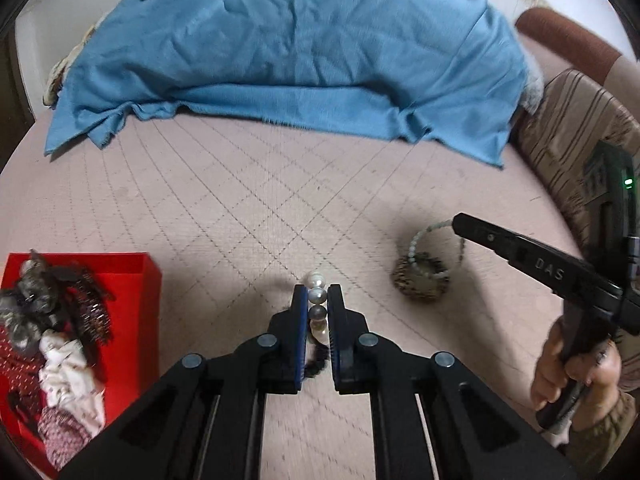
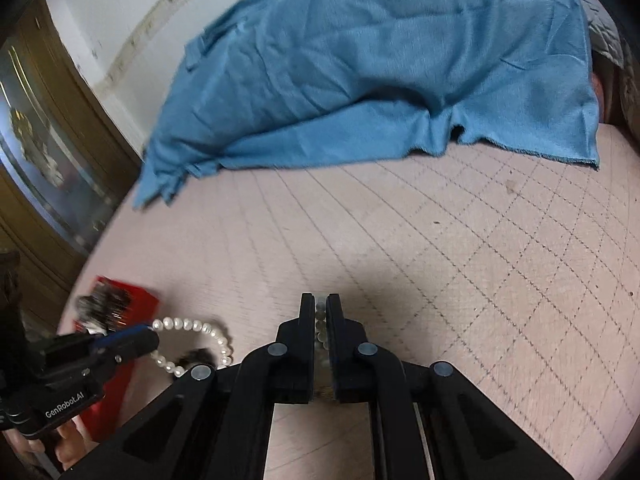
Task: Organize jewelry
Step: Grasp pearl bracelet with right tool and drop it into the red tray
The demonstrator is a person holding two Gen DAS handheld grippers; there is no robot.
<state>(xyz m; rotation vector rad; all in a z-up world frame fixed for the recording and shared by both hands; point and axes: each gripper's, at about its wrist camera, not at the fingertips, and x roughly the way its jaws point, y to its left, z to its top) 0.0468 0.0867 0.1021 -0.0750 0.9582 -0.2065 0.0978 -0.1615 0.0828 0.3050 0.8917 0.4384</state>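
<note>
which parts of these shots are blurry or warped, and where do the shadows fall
Left wrist view: fisheye bends the quilt stitching into curves and darkens the corners; the left gripper on the pearl bracelet is sharp, with soft shadow beneath it. Right wrist view: motion blur smears the blue blanket and the red box; the right gripper casts a diffuse shadow ahead on the quilt.

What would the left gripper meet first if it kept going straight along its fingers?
Likely bare quilted bed cover, then the blue blanket far ahead. Depth is unclear. The left gripper is shut on the pearl strand.
</note>
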